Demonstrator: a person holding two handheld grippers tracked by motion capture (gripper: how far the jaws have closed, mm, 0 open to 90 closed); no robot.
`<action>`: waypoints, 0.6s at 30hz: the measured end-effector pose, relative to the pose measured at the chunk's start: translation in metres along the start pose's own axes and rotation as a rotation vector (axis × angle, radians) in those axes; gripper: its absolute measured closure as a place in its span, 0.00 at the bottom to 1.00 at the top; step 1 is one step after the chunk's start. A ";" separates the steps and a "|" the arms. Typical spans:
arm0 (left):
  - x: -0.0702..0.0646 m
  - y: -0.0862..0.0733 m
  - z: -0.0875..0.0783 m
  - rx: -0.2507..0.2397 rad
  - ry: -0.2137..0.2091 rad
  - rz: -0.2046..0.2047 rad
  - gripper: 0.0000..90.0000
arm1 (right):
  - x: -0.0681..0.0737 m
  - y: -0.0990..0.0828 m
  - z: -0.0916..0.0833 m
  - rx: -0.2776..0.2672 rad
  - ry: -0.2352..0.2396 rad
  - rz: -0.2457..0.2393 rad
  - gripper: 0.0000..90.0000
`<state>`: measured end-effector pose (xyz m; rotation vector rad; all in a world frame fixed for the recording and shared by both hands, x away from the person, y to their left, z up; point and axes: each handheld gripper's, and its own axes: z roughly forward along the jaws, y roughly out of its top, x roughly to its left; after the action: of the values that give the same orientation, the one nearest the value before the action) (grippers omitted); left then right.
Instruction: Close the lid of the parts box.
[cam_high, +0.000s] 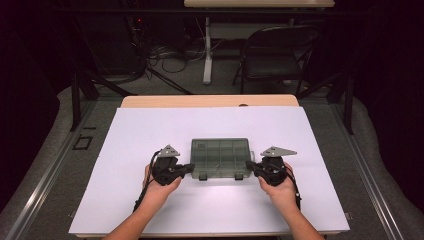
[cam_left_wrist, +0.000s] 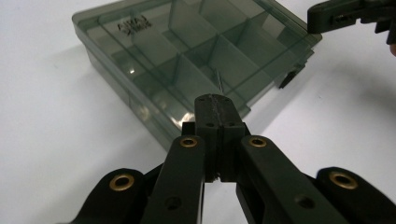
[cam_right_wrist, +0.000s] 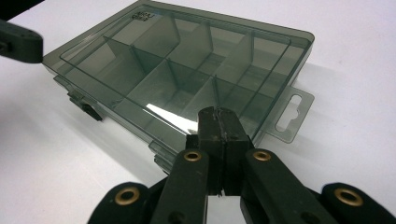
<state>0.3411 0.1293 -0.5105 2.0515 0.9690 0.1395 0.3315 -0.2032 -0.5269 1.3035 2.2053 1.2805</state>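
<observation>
Both tools are pinched together with nothing between them. In the left gripper view the left gripper (cam_left_wrist: 215, 100) has its two black jaws pressed flat against each other, tips sitting right at the near edge of the smoky see-through organizer box (cam_left_wrist: 196, 60). Same deal in the right gripper view: the right gripper (cam_right_wrist: 218, 113) has its jaws touching each other, tips right over the box's near edge, with the little hang tab (cam_right_wrist: 293, 114) sticking out of the box at about 2 o'clock from the tips.

From the high view, the left gripper (cam_high: 187, 169) sits at roughly 8 o'clock of the box (cam_high: 220, 156), nose just about touching its lower left corner, and the right gripper (cam_high: 251, 166) is mirrored at 4 o'clock by the lower right corner. Can't tell for sure if either one actually touches the plastic. Each is held in a hand, left hand (cam_high: 159, 186) and right hand (cam_high: 280, 187), with forearms coming in from 6 o'clock.

The box lies flat, lid closed, dividers visible inside, two dark latches (cam_high: 203, 176) on the side facing the person. It's about mid-table on the white tabletop (cam_high: 150, 130).

Out past 12 o'clock there's a dark folding chair (cam_high: 277, 55) and a tangle of cables (cam_high: 165, 57) on the floor.
</observation>
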 end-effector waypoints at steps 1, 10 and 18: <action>0.001 0.001 0.002 -0.001 0.005 -0.004 1.00 | 0.000 0.000 0.000 0.000 0.000 0.002 1.00; 0.005 -0.001 0.012 0.027 0.006 -0.010 1.00 | -0.001 -0.001 0.001 0.008 -0.002 -0.008 1.00; 0.004 -0.002 0.012 0.026 0.005 -0.015 1.00 | 0.000 -0.001 0.001 0.005 -0.006 -0.006 1.00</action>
<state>0.3480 0.1251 -0.5203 2.0682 0.9945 0.1248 0.3312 -0.2026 -0.5286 1.2998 2.2080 1.2690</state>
